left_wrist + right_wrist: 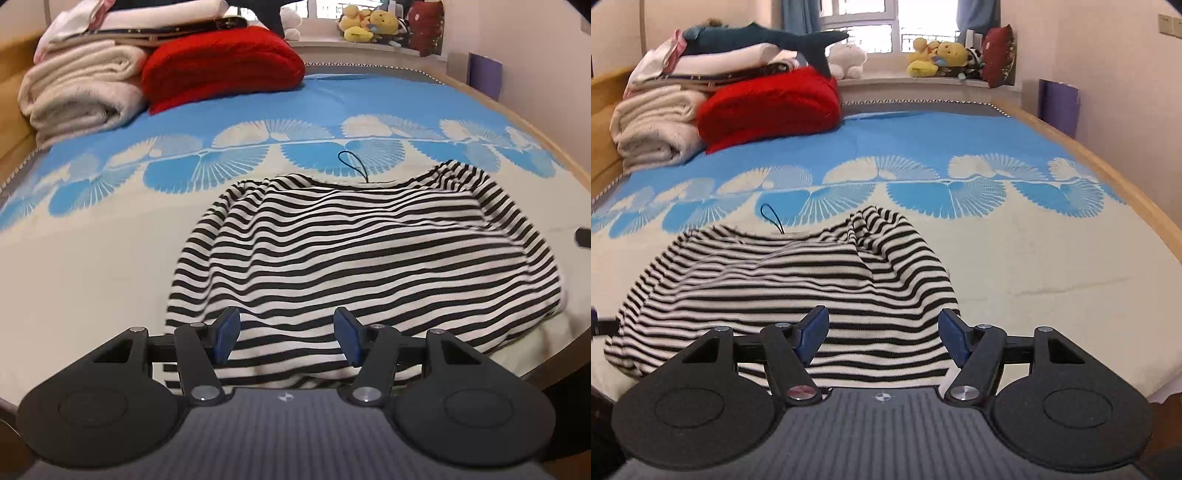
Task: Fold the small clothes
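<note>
Overhead, blue-and-cream bedspread [1015, 258], sunlit window [879, 33]

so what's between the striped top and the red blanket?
Only bare bedsheet, plus a thin black cord loop at the far edge of the striped top. The red blanket lies well beyond. Clearest in the right wrist view.

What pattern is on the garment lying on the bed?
Black and white horizontal stripes on the garment, clearest in the left wrist view.

Garment [362, 258] on bed [110, 258], folded blankets [81, 92] behind left, plush toys [369, 24] on windowsill
</note>
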A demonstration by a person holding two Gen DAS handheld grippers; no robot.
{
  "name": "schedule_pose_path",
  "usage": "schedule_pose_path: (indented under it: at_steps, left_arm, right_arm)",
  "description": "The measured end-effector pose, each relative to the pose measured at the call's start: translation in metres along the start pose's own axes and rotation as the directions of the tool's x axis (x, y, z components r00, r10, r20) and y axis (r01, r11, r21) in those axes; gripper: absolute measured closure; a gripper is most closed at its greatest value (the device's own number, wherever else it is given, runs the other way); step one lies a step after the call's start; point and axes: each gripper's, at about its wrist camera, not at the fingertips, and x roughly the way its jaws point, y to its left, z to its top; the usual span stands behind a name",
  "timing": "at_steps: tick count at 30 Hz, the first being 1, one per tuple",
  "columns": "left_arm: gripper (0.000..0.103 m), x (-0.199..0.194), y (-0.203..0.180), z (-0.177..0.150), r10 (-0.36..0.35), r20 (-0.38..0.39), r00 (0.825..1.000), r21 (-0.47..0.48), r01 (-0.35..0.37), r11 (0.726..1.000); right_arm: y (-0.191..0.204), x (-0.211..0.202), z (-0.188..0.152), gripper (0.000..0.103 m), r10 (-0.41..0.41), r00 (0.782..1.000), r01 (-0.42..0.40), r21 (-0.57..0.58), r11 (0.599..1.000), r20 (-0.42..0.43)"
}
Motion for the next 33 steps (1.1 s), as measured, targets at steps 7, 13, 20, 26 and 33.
schedule_pose_path:
  at_steps: [7, 13, 20, 26, 33]
  left_arm:
    - [0.056, 0.011, 0.01, -0.006, 0.005, -0.032, 0.999, -0.037, -0.006, 0.999]
    - [0.056, 0.018, 0.014, -0.009, -0.015, -0.055, 0.998, -0.065, 0.011, 0.998]
    - [0.056, 0.024, 0.028, -0.009, -0.031, -0.096, 0.995, -0.168, 0.015, 0.986]
    - [0.056, 0.028, 0.033, -0.009, -0.025, -0.119, 0.993, -0.202, 0.001, 0.979]
    - [0.052, 0.032, 0.051, -0.011, -0.04, -0.15, 0.988, -0.31, -0.009, 0.951]
  right_arm:
    - [-0.003, -0.005, -0.003, 0.036, 0.012, 1.0, -0.012, 0.01, 1.0, 0.005]
    - [-0.005, -0.002, -0.007, 0.036, 0.002, 1.0, -0.002, -0.016, 1.0, -0.01]
    - [-0.014, -0.007, -0.007, 0.036, -0.005, 1.0, 0.005, 0.029, 1.0, 0.001]
    - [-0.012, -0.007, -0.008, 0.036, -0.012, 1.0, 0.012, 0.016, 1.0, -0.003]
    - [-0.009, -0.005, -0.007, 0.035, -0.012, 1.0, 0.012, 0.002, 1.0, -0.009]
